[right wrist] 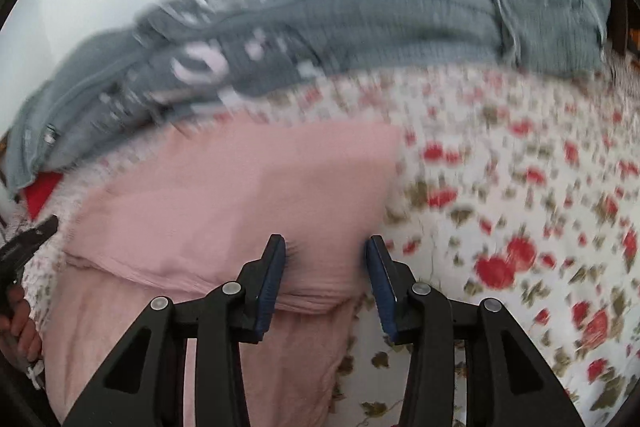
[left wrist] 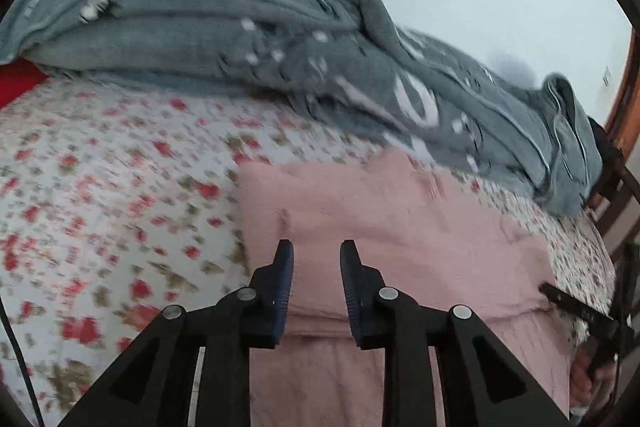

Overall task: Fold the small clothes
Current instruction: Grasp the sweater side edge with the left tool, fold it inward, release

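- Now I see the pink garment [left wrist: 384,211] lying partly folded on the floral bedsheet [left wrist: 120,187], near the grey blanket [left wrist: 240,27].
- My left gripper [left wrist: 317,255] hangs over its fold, jaws apart, nothing pinched.
- My right gripper [right wrist: 326,247] straddles the garment's right edge, jaws apart too.

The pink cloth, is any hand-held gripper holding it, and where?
No. The pink cloth lies folded on the flowery bedsheet. The left hand-held gripper and the right hand-held gripper are open above its folded edge.
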{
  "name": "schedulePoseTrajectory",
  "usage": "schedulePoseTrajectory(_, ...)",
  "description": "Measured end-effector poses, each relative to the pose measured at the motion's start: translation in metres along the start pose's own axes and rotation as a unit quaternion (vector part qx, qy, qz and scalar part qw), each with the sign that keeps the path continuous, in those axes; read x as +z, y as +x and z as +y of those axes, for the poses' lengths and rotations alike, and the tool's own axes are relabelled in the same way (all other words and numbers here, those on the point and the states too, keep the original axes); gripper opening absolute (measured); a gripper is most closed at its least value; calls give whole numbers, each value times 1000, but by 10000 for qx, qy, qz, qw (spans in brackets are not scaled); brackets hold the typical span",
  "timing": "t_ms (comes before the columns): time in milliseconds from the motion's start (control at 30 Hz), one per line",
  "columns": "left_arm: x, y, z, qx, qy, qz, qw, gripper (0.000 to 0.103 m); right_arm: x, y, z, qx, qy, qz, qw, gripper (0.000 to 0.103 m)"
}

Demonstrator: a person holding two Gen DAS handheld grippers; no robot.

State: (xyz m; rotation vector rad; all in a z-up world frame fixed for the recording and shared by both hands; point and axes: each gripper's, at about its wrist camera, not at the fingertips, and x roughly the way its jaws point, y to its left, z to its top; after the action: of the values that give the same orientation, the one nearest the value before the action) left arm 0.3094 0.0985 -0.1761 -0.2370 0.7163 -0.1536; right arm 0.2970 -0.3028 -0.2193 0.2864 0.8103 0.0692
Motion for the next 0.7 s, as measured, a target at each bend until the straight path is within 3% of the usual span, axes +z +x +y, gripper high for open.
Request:
schedulePoseTrajectory(100,-8,24,-2,209,77,370,9991,23,-1,-4,-10,235,231,-71,9994,43)
schedulePoseTrajectory(167,-9,23,-6,291,176,305,9990,24,-3,-5,-13,292,283,-87,9991,43)
schedulePoseTrajectory(233,-12,21,-11,303,299,260,9988,34,-5,-6,-12,278,272,-106,9992,43)
schedulePoseTrajectory(333,-14,24,-22,433,539,288,9972,39,-7,-8,-7,184,195,-155,9995,43)
schedulePoseTrajectory(700,-13,20,-20,386,479,252,9978,40,-10,-19,-8,74,254,-392,9989,39)
